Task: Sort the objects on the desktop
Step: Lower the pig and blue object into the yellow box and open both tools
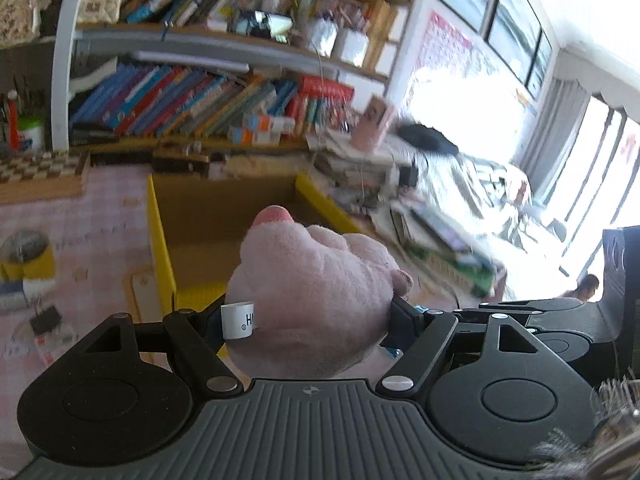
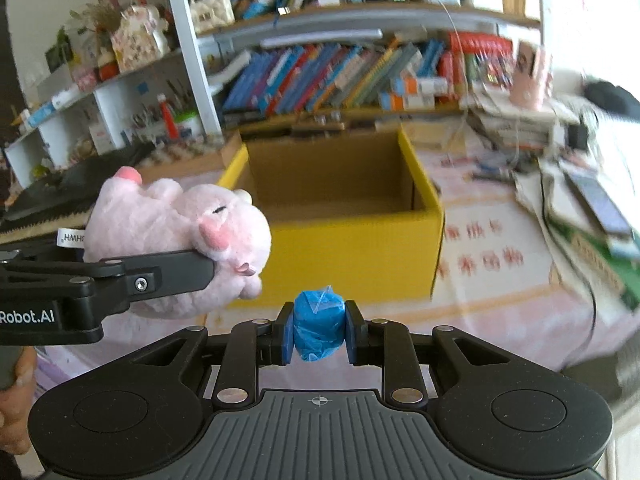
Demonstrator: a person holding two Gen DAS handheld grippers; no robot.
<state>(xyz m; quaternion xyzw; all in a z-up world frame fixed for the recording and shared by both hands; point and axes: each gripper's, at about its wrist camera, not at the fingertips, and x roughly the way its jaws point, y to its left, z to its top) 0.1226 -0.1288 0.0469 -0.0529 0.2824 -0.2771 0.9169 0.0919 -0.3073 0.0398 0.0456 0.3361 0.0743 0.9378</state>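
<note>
While clamping the pink plush pig (image 2: 176,240) in the left gripper (image 1: 308,320) and the blue wrapped bundle (image 2: 319,326) in the right gripper (image 2: 319,330), carrying both toward the yellow cardboard box (image 2: 352,256), needing next to be positioned above its opening before releasing.

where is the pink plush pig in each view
Left wrist: pink plush pig fills the lower centre, clamped in the left gripper.
Right wrist: it sits at left of centre, left of the yellow box.
Shared landmark: the yellow box behind it.
</note>
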